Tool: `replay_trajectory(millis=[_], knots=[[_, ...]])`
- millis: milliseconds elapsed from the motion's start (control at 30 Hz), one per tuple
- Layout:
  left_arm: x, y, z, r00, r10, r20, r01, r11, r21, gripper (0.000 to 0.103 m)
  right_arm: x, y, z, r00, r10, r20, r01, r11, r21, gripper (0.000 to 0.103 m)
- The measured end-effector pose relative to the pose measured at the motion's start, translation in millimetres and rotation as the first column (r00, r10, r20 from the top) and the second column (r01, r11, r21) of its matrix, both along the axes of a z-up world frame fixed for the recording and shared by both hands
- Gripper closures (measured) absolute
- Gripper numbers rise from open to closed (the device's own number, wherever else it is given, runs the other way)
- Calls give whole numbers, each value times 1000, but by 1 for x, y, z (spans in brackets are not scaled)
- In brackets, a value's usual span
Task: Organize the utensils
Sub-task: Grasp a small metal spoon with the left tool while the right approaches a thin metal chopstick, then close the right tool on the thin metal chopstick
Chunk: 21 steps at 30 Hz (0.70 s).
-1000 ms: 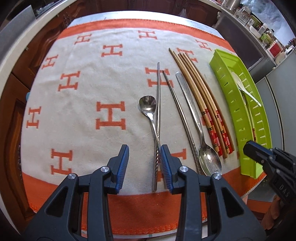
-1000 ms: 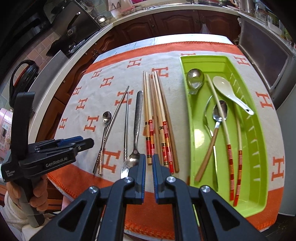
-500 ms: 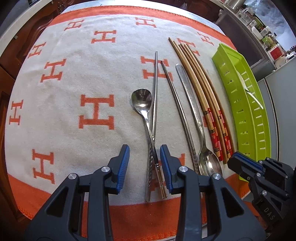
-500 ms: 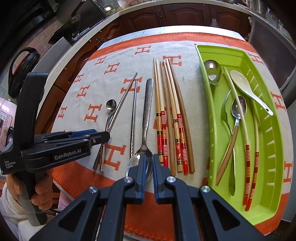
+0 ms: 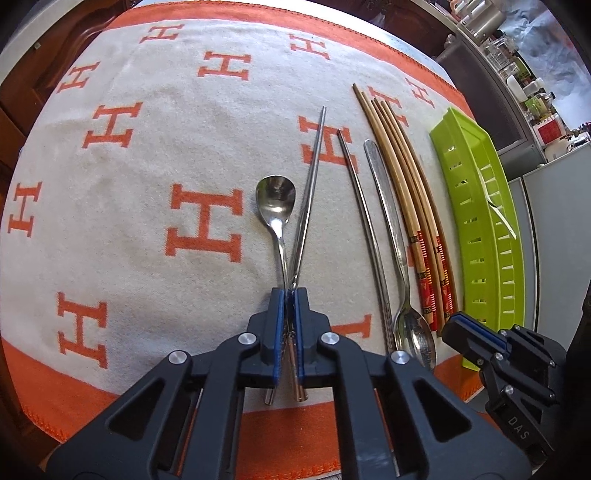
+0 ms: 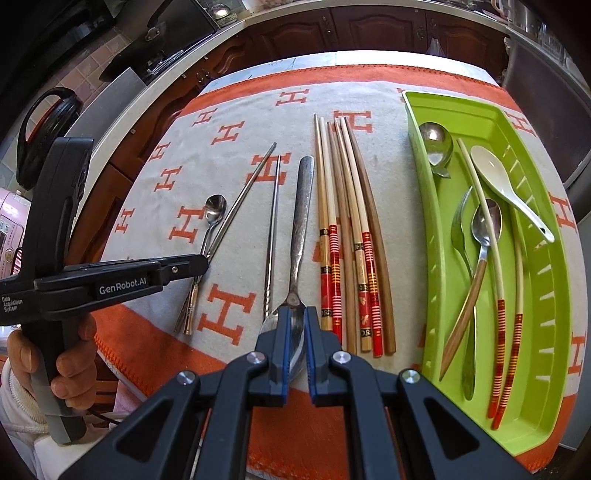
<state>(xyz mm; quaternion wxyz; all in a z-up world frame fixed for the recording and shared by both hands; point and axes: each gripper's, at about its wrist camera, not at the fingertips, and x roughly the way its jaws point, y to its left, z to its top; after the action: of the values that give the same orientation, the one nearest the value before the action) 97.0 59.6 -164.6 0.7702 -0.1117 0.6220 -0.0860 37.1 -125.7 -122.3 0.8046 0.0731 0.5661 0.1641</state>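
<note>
Right wrist view: green tray point(image 6: 546, 369) already holds several spoons and chopsticks. Left on the surface's cloth point(image 5: 147, 155): wooden chopsticks point(image 6: 347, 236), a loose metal chopstick point(image 6: 272, 236). Left tool point(image 5: 289, 325) clamps small spoon point(image 5: 276, 201) plus another metal chopstick point(image 5: 310, 184); right tool point(image 6: 296, 343) nearly closed around large spoon point(image 6: 301, 229).

Dark wood cabinets point(image 6: 388, 33) behind pale countertop point(image 6: 159, 79) – cluttered shelf point(image 5: 524, 85) (jars, bottles) at right, daylight bright.

Bare cloth point(image 5: 147, 155) lies open left of the small spoon point(image 5: 276, 199).
</note>
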Motion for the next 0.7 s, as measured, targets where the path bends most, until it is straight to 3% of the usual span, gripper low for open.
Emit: replay_trajectory(millis=[300, 567, 700], knots=[[3, 29, 5, 999, 50, -13, -51, 998, -43, 101, 21, 21, 7, 999, 33, -1, -33, 998, 52, 96], [3, 48, 3, 998, 62, -12, -62, 998, 2, 101, 58, 51, -7, 994, 17, -106, 1, 986, 166, 96], [0, 61, -1, 998, 65, -19, -65, 998, -11, 100, 73, 61, -19, 986, -18, -168, 50, 981, 189, 96]])
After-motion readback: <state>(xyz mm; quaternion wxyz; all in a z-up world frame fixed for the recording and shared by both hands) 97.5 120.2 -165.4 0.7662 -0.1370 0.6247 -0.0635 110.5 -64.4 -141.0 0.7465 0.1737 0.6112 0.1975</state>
